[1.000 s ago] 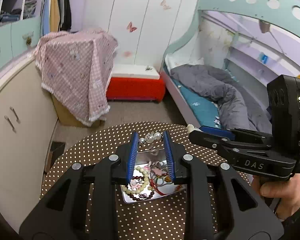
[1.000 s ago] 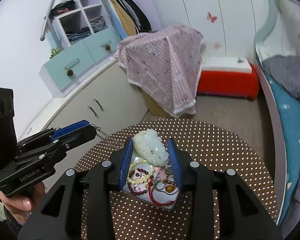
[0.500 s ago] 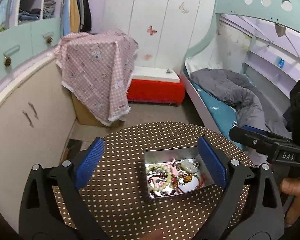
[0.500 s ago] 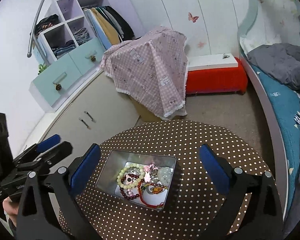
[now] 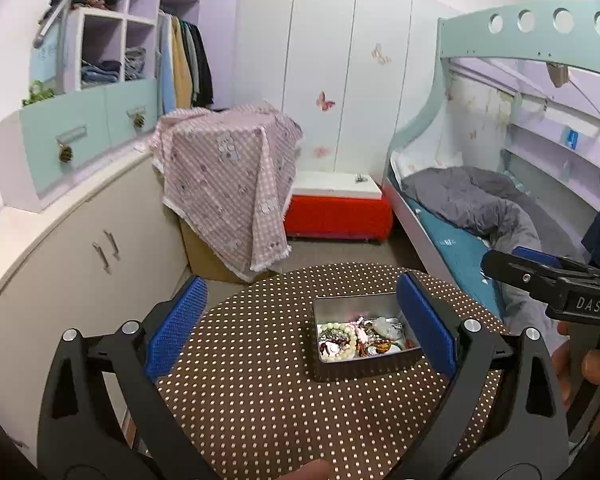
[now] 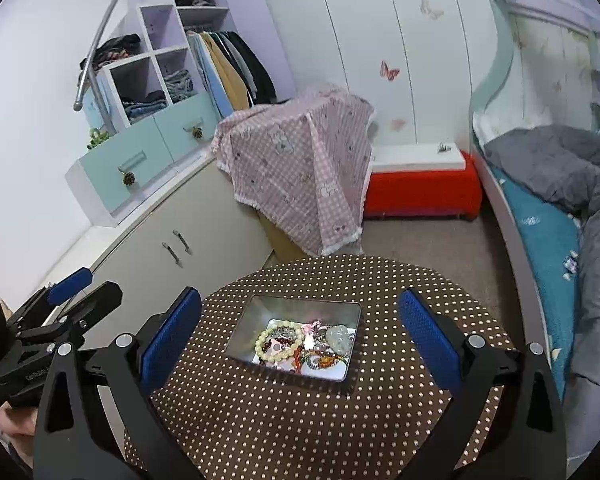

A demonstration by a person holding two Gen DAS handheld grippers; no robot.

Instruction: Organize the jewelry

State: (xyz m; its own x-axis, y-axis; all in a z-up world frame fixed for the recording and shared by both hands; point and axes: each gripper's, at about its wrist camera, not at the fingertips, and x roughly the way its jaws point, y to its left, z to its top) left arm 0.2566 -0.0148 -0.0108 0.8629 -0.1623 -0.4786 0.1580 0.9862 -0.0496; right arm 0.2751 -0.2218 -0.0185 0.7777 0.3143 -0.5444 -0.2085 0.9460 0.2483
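- Polka-dot round table (image 6: 340, 412) is carrying a metal tin (image 6: 252, 320) with jewelry (image 6: 300, 346) lying inside.
- Left gripper (image 5: 300, 328) is hovering above the tin, spread wide, gripping nothing.
- Right gripper (image 6: 300, 332) is doing likewise.

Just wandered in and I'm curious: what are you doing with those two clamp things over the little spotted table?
A person is sorting jewelry with a handheld gripper in each hand. Both the left gripper and the right gripper hang open and empty above the polka-dot table. The bracelets and pale green pendant all lie in the metal tin.
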